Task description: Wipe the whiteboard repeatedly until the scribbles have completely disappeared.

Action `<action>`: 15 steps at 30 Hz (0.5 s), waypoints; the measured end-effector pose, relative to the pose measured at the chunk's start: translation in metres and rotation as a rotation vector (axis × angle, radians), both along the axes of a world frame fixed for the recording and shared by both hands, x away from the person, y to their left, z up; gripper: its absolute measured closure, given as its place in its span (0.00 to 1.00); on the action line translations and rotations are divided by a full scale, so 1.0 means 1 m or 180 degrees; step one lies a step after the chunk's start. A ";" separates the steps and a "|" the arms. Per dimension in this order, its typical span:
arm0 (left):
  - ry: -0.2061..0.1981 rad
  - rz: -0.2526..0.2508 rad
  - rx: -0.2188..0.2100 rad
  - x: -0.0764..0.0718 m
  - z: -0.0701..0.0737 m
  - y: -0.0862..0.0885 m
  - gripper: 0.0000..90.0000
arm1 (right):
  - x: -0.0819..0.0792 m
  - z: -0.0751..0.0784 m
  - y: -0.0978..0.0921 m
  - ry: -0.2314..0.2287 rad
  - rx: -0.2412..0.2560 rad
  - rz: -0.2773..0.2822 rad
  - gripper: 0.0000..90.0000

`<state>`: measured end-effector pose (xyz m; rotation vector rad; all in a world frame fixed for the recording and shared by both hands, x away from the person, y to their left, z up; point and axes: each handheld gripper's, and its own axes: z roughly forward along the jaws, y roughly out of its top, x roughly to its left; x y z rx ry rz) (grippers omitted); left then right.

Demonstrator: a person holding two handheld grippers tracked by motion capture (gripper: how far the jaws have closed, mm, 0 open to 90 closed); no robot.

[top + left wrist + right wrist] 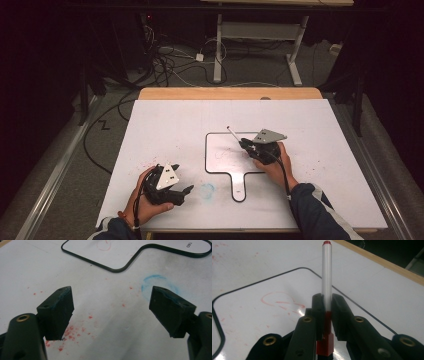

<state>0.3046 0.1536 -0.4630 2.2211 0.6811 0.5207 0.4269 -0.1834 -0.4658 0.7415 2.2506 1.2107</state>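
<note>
A small paddle-shaped whiteboard (pixel 220 167) with a black rim lies on the white table sheet, faint red scribbles (pixel 280 301) on it. My right gripper (pixel 246 145) hovers over the board's right part, shut on a red marker (pixel 326 275) with a white barrel; the red cap end sits low between the jaws and the barrel points away toward the far left. My left gripper (pixel 182 192) rests near the table's front left, open, nothing between its pads (pixel 60 312). It points toward the whiteboard's handle (pixel 172 247).
A blue smudged ring (pixel 207 189) marks the sheet between my left gripper and the board handle. Red specks (pixel 72 331) dot the sheet under the left gripper. The wooden table edge (pixel 230 93) runs along the back; cables and a desk frame lie on the floor beyond.
</note>
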 end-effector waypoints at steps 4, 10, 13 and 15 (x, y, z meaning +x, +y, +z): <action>0.0018 0.0017 -0.0069 0.004 0.001 -0.001 0.21 | -0.009 0.007 0.001 0.0011 0.0081 0.0106 0.91; 0.0018 0.0075 -0.0517 0.015 0.016 -0.012 0.23 | -0.020 0.015 0.007 -0.0006 0.0208 0.0260 0.91; 0.0081 0.0060 -0.0761 0.024 0.021 -0.024 0.24 | -0.027 0.016 0.009 -0.0002 0.0305 0.0360 0.91; 0.0104 0.0086 -0.0881 0.032 0.025 -0.034 0.24 | -0.032 0.018 0.011 -0.0021 0.0332 0.0434 0.91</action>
